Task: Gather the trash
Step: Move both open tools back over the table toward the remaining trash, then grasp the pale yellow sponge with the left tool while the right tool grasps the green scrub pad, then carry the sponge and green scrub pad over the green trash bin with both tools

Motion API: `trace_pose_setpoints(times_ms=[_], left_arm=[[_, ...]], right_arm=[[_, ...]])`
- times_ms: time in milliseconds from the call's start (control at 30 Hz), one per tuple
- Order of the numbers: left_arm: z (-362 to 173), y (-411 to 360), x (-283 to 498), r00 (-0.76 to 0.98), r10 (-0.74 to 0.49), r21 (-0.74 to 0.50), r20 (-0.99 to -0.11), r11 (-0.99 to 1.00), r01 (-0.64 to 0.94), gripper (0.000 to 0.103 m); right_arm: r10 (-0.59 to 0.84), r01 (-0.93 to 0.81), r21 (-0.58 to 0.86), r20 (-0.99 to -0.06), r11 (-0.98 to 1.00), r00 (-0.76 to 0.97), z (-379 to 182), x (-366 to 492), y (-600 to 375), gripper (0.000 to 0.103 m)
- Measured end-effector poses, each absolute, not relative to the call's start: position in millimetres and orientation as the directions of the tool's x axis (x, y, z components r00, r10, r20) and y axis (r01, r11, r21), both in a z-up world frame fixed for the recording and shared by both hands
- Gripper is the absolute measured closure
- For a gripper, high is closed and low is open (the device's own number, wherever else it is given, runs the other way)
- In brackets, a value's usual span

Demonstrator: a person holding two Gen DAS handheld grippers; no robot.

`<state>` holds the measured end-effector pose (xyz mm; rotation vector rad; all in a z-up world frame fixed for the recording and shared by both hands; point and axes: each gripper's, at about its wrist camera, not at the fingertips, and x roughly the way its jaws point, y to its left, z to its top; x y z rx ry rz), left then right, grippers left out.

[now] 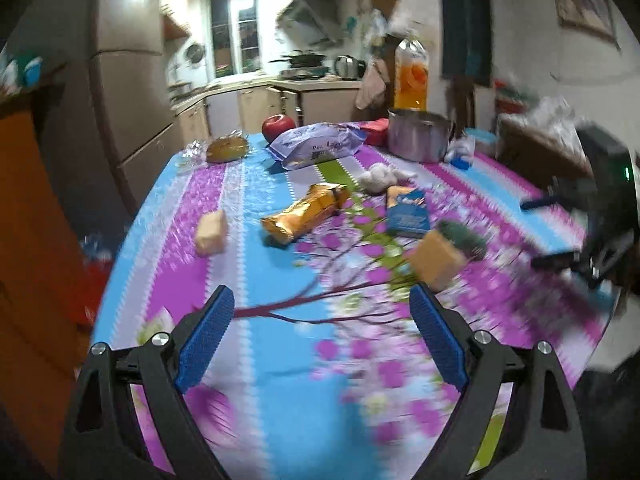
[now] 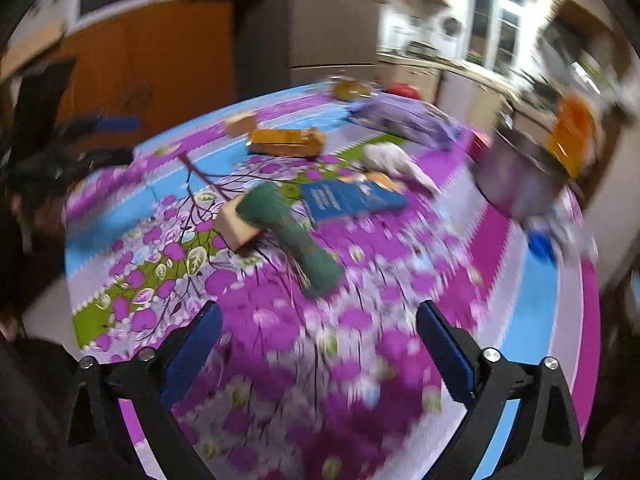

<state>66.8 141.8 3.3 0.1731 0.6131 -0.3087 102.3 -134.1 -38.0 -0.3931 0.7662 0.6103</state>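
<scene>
- Over the near edge of the floral-cloth counter (image 1: 280,360): left tool (image 1: 322,304) jaws wide apart, nothing between.
- Right tool (image 2: 318,320) likewise spread, empty.
- Mid-counter trash: gold foil wrapper (image 1: 308,212), blue flat carton (image 1: 406,212), crumpled white tissue (image 1: 376,176).
- Green cloth roll (image 2: 296,236) lies against a tan block (image 2: 236,224).
- Far edge: steel pot (image 1: 418,140), red apple (image 1: 279,126).

L claw (image 1: 320,320) gapes wide over floral desk (image 1: 280,360), nothing btw its blue pads. Ahead: gold wrapper (image 1: 306,214), blue box (image 1: 406,216), sponge (image 1: 444,252) (blurred), steel pot (image 1: 418,138). R claw (image 1: 560,232) at right edge.
</scene>
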Motion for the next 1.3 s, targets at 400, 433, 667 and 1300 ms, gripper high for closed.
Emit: trace_pose_setpoints(times_ms=[400,433,667,1300], left_arm=[[-19,202,196,0.72,-0.135,0.006,-0.681,0.982,0.189,0.019],[-21,198,204,0.716,-0.12,0.026,-0.688,0.982,0.189,0.021],[-39,190,245,0.682,-0.071,0.083,-0.728,0.978,0.191,0.025],[-6,170,162,0.717,-0.129,0.005,-0.685,0.983,0.182,0.074]], right_arm=[[0.356,-0.717,-0.145,-0.791,0.681,0.498,-66,154,-117,0.028],[0.359,-0.724,-0.147,-0.792,0.674,0.494,-67,157,-116,0.029],[0.387,-0.783,-0.144,-0.806,0.606,0.448,-69,169,-105,0.044],[0.437,-0.701,0.005,-0.784,0.713,0.44,-57,132,-132,0.084]])
